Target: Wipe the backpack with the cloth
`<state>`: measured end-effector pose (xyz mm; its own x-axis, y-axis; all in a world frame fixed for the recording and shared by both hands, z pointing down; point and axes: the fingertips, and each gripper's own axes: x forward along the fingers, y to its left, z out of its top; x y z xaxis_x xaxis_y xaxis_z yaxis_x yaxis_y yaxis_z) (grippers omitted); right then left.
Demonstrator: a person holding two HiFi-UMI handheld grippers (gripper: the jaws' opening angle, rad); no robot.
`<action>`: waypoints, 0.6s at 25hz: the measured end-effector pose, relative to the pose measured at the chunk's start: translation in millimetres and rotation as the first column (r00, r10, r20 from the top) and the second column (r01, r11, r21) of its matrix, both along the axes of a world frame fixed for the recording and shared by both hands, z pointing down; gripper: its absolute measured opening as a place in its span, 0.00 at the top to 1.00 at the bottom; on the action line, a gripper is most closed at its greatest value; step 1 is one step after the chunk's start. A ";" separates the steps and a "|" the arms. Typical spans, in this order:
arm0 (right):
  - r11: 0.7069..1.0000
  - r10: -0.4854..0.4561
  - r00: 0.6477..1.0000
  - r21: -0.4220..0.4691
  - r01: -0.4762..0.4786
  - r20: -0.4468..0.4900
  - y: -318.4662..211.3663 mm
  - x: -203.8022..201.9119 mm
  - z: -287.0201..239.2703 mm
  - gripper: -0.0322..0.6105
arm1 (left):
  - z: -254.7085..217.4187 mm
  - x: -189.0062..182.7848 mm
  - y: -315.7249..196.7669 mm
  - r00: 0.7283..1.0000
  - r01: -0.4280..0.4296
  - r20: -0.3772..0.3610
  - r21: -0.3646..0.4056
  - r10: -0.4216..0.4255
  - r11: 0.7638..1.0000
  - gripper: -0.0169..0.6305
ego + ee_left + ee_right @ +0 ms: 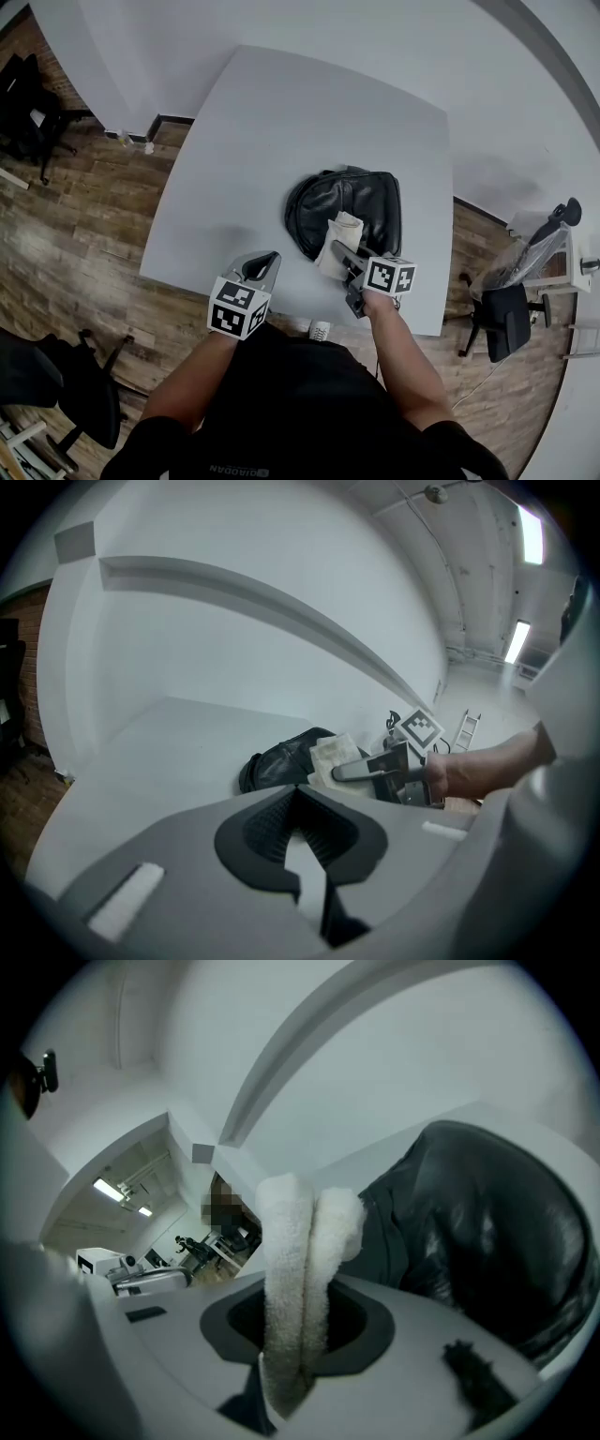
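The right gripper's (289, 1372) jaws are clamped on a folded white cloth (337, 242) that drapes over the near side of the black backpack (361, 199), which lies on the grey table (272, 122). The left gripper (298, 794) is held left of the backpack and apart from it, jaws together and empty.

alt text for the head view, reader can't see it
From above, the right gripper holds a white cloth against a black backpack lying on a grey table. The left gripper is shut and empty near the table's front edge.
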<state>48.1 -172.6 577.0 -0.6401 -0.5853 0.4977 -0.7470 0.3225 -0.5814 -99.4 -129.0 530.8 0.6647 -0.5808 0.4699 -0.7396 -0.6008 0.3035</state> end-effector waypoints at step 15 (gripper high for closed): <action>0.994 -0.093 0.995 -0.047 0.094 0.019 20.2 -53.1 29.5 0.81 | 13.2 -13.7 21.0 0.999 0.001 -0.039 -0.073 -0.003 0.997 0.96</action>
<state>-5.0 -152.4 606.5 -0.6996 -0.4979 0.5125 -0.7046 0.3618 -0.6104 -113.1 -108.0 543.9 0.6823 -0.5475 0.4846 -0.7275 -0.5746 0.3751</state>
